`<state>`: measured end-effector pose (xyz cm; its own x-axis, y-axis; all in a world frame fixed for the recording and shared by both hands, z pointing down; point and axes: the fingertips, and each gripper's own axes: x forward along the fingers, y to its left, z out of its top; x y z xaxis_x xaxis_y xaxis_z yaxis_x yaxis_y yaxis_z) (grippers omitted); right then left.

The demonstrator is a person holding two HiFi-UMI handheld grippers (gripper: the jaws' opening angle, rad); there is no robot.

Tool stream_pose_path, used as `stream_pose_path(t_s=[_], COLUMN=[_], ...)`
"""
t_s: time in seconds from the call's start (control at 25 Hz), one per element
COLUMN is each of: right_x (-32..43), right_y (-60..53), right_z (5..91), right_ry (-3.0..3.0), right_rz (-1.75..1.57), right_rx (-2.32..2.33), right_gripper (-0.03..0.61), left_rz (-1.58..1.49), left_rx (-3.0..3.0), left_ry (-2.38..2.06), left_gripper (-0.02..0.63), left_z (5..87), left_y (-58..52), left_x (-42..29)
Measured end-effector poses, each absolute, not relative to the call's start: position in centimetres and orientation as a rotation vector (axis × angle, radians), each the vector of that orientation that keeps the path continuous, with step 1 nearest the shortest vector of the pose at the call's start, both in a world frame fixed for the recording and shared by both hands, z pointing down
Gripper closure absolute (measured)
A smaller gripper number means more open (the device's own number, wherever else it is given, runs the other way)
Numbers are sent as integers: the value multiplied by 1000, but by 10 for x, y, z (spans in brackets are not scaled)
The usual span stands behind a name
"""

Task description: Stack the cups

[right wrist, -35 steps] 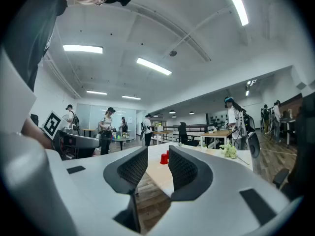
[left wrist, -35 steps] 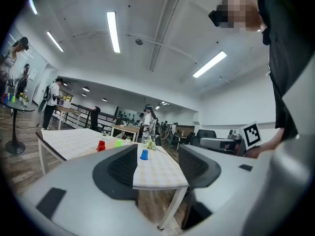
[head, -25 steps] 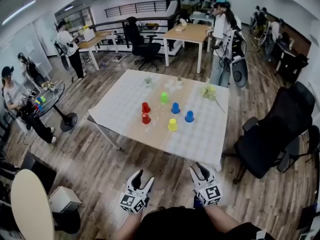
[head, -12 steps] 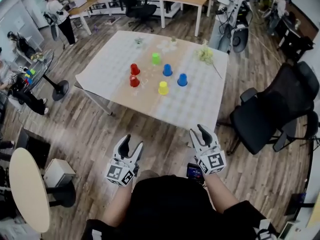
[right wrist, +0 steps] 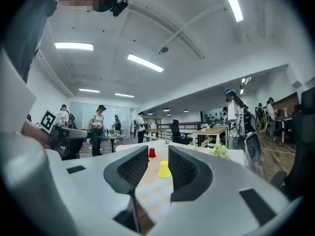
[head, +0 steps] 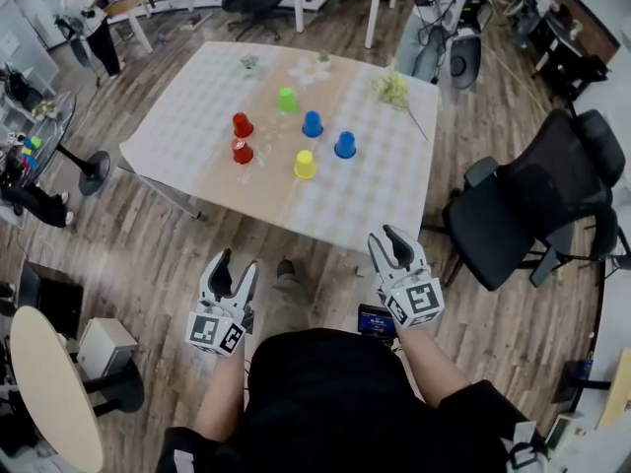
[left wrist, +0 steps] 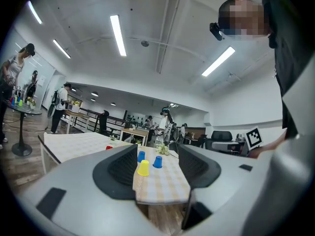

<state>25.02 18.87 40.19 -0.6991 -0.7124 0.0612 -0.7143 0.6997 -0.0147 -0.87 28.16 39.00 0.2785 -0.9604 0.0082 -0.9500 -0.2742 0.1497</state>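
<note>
Six cups (head: 313, 124): spaced at 12 o'clock on table (head: 375, 205), unstacked.
Left gripper (head: 235, 264): jaws parted, empty, kept ready.
Right gripper (head: 386, 239): jaws parted, empty.

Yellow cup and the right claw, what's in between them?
No other cup. The head view shows only bare checked tablecloth next to the yellow cup, then wooden floor reaching to the right claw.

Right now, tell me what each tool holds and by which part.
Nothing is held. The left tool and right tool both have open, empty jaws; the cups stand untouched on the table ahead.
</note>
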Motion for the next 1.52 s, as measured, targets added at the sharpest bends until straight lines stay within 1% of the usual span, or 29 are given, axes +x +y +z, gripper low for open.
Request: stream_pose_path(t_s=[0.28, 0.48, 0.76, 1.04, 1.4, 1.52], right_x=[220, 182, 128, 86, 47, 42], right_y=[121, 69, 11, -34, -55, -56], right_z=[401, 400, 405, 439, 530, 551], right_ry=[-2788, -2743, -2677, -2612, -2520, -2481], right_rz=[61, 77, 61, 91, 269, 285], right_rx=[1285, 1320, 1321, 1183, 914, 845], right_gripper=[443, 443, 434, 386, 311, 299], left_rz=[-155, -159, -92, -44, 5, 25], left_rx=[2469, 2494, 2514, 2518, 2486, 2474], left_ry=[-1715, -1651, -1523, -1414, -1371, -1379], left_gripper=[370, 370, 370, 370, 370, 370], left_z=[392, 390, 419, 449, 485, 492], left_y=[189, 125, 54, 8, -17, -19], left_x=[-43, -81, -123, -141, -145, -148])
